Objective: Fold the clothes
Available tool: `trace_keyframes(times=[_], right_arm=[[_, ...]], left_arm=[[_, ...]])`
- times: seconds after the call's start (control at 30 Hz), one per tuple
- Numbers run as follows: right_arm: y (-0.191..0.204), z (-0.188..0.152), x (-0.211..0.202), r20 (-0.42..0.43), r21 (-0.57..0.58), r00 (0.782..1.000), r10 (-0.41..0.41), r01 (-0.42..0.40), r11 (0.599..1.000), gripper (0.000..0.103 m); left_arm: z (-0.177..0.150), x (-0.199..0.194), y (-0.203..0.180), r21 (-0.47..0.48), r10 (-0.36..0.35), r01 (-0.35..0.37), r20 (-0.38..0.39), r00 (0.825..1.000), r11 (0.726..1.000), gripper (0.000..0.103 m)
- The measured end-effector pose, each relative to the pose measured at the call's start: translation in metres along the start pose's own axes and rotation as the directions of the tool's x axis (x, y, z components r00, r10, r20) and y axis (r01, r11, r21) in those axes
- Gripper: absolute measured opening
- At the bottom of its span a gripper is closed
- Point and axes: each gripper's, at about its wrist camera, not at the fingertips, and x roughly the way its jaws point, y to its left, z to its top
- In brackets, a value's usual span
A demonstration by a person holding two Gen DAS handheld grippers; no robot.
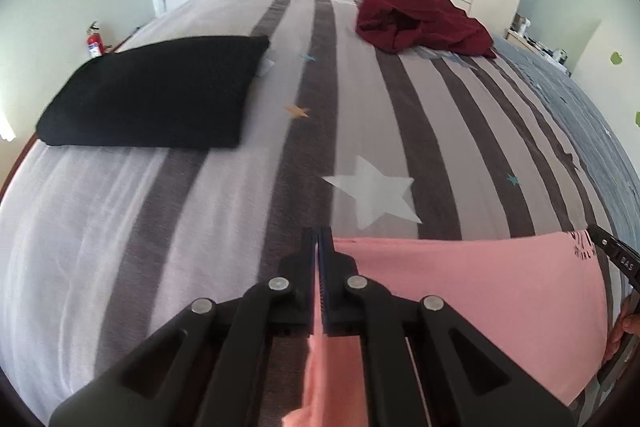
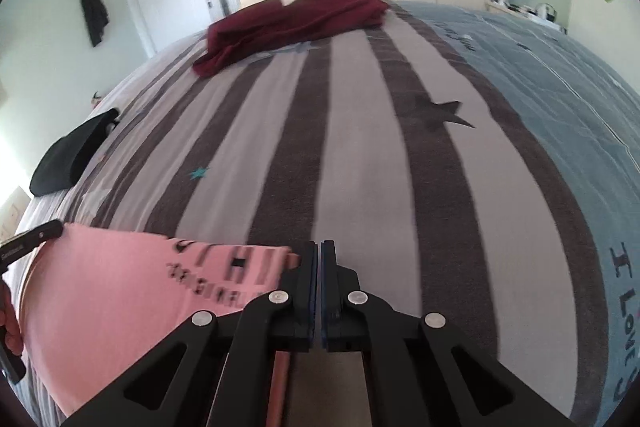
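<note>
Both grippers, left [image 1: 319,239] and right [image 2: 320,251], clamp opposite corners of a pink shirt [image 1: 460,291] stretched between them above the bed [image 1: 380,107]; ahead, a black garment [image 1: 152,91] lies folded, a maroon one [image 1: 424,23] still crumpled.

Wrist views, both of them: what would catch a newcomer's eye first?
A pink T-shirt with black lettering, stretched between the left gripper and right gripper, both shut on its edge, near the front. Beyond it on the striped bedspread lie a folded black garment at left and a crumpled maroon one at the far end.
</note>
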Motion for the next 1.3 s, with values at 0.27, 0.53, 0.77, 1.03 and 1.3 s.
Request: trace_keyframes(times=[0.27,0.53,0.77,1.03,1.3], right_arm=[[0.032,-0.021,-0.071,0.054,-0.114,0.995,0.085,-0.078,0.990,0.003],[0.067,-0.097,-0.099,-0.051,-0.128,0.994,0.100,-0.105,0.986,0.003],[0.060,-0.110,-0.092,-0.065,-0.130,0.995,0.070,-0.078,0.988,0.000],[0.049,-0.115,-0.090,-0.058,-0.112,0.997,0.053,-0.059,0.992,0.000],[0.040,-0.098,-0.103,-0.021,-0.094,1.000,0.005,-0.007,0.996,0.003]], left_arm=[[-0.031,-0.066,-0.016,0.070,-0.094,0.092,0.028,0.995,0.993,0.002],[-0.088,-0.089,-0.018,0.012,-0.056,0.057,-0.050,0.997,0.998,0.002],[-0.096,-0.081,-0.004,0.036,-0.018,0.020,-0.057,0.998,0.999,0.002],[-0.100,-0.074,0.012,-0.022,-0.001,-0.001,-0.082,0.997,1.000,0.002],[-0.085,-0.108,-0.018,0.033,-0.076,0.076,0.006,0.997,0.997,0.002]])
